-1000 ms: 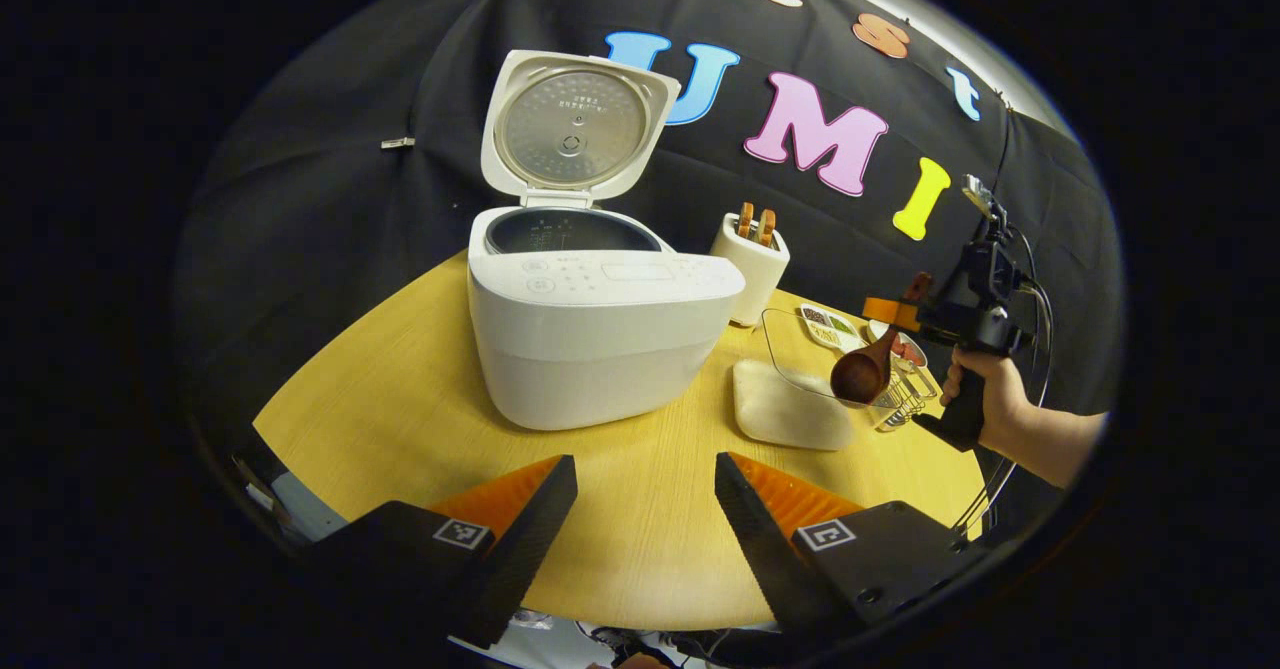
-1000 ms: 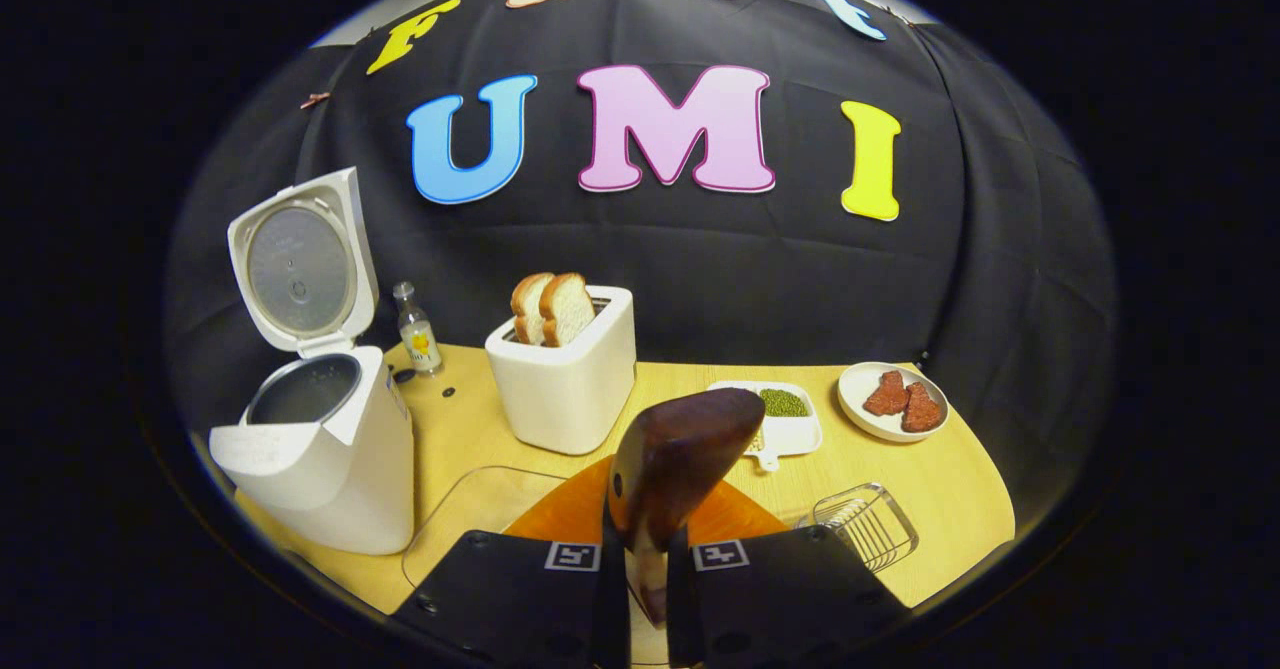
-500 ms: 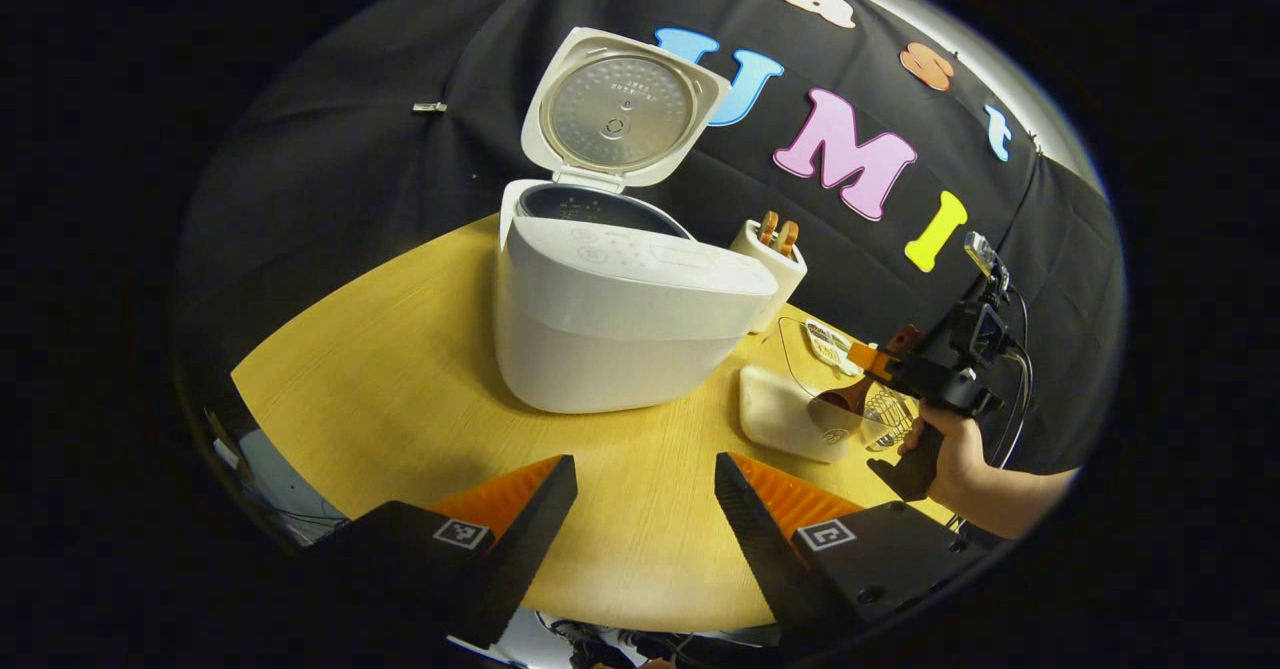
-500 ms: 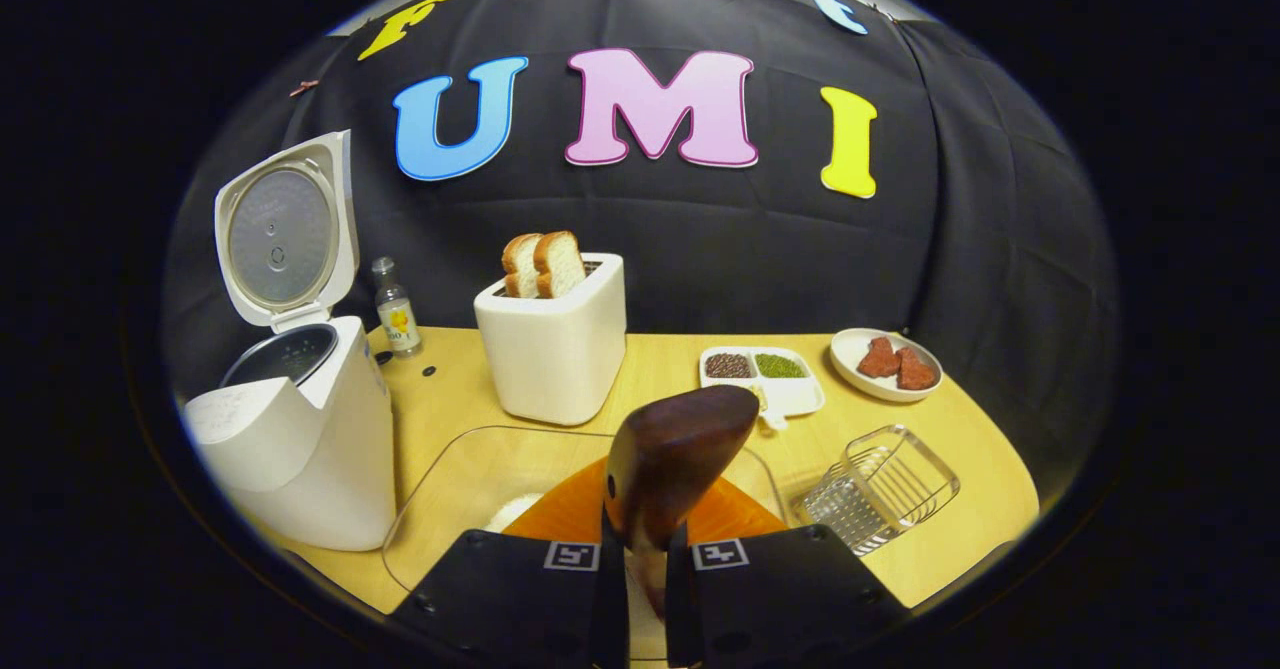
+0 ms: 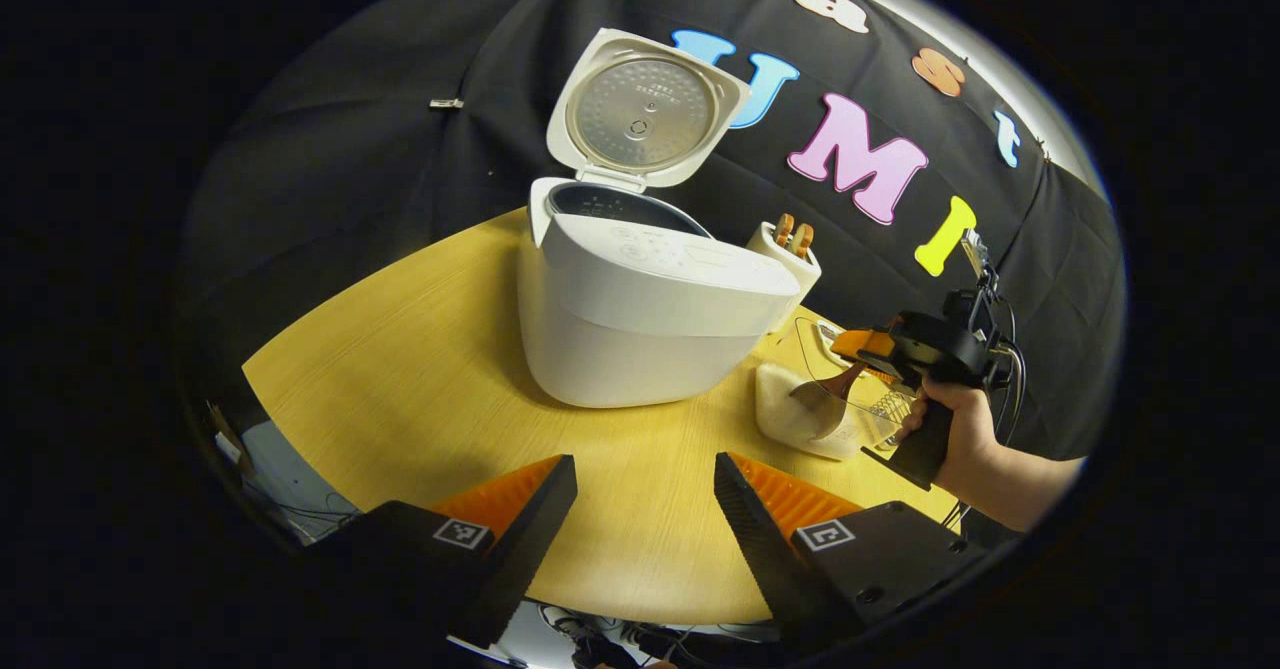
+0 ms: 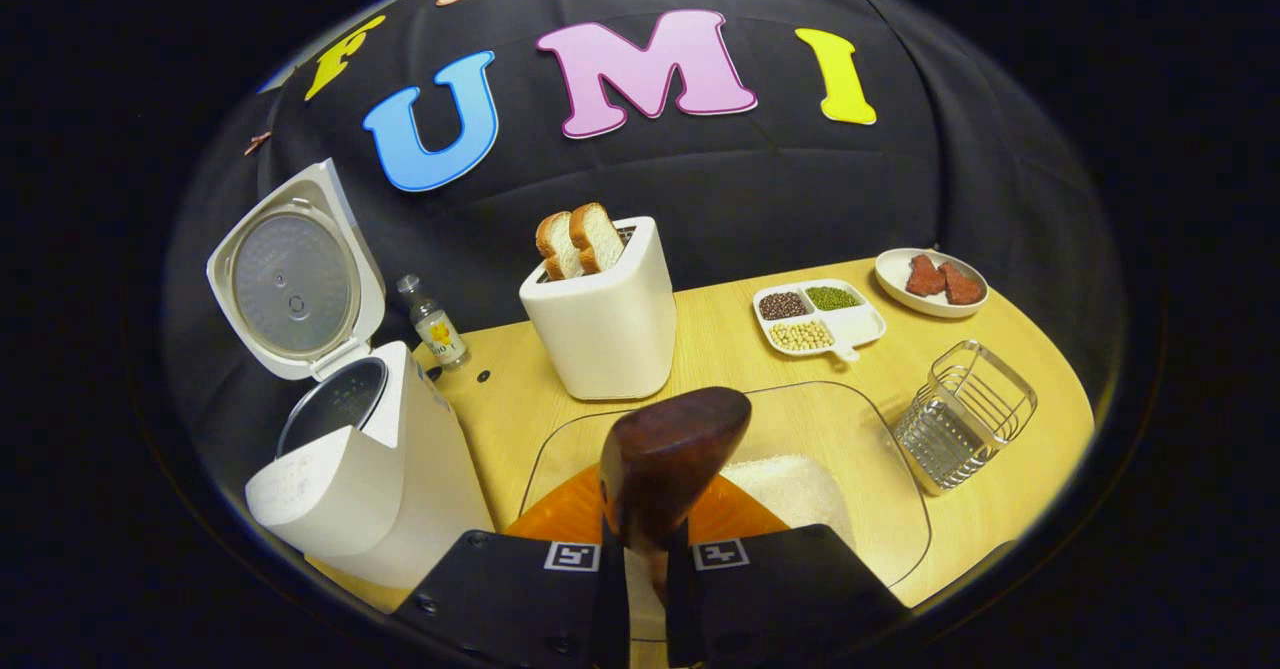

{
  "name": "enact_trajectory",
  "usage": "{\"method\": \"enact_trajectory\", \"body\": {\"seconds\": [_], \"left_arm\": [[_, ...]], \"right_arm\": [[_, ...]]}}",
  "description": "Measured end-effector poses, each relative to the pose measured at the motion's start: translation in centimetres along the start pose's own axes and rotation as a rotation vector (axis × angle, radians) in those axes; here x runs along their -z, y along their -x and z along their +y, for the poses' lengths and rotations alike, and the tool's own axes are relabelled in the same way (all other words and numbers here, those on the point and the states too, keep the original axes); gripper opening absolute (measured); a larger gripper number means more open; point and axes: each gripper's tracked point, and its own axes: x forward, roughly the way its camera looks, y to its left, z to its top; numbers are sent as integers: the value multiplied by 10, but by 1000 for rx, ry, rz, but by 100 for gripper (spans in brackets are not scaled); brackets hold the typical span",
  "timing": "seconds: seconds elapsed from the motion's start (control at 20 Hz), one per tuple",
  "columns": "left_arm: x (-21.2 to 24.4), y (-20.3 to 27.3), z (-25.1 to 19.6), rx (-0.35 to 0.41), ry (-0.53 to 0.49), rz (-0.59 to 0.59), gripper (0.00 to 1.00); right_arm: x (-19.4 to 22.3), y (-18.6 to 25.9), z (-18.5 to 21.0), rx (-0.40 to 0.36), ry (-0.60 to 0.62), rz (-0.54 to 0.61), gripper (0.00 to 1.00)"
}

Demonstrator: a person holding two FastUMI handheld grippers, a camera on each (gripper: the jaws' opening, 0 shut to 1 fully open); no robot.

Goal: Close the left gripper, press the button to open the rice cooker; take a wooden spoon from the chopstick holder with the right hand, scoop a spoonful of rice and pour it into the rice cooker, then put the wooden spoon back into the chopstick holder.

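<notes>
Tabletop — wooden spoon between right jaws

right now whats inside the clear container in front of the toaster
A mound of white rice lies in the clear container. The wooden spoon and right gripper cover its near part, so the rest is hidden.

The left gripper hangs low with its jaws spread wide apart, gripping nothing. The right gripper has its jaws pinched together around a handle, carried by a hand with the forearm reaching in.
</notes>
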Motion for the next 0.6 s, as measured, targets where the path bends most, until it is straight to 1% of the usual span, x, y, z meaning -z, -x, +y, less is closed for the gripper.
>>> {"method": "enact_trajectory", "body": {"seconds": [0.05, 0.2, 0.3, 0.45, 0.6], "left_arm": [[0, 0, 3, -5, 6, 1, 95], [2, 0, 9, -15, 16, 0, 95], [1, 1, 8, -4, 20, -1, 96], [2, -2, 5, 6, 30, 0, 95], [1, -1, -2, 11, 30, 2, 96]], "right_arm": [[0, -3, -1, -2, -39, 15, 18], [-1, -9, -3, -21, -168, 63, 19], [-1, -12, -5, -31, -241, 94, 19], [-2, -12, -6, -45, -317, 116, 19], [-6, -8, -13, -43, -397, 121, 19]]}}
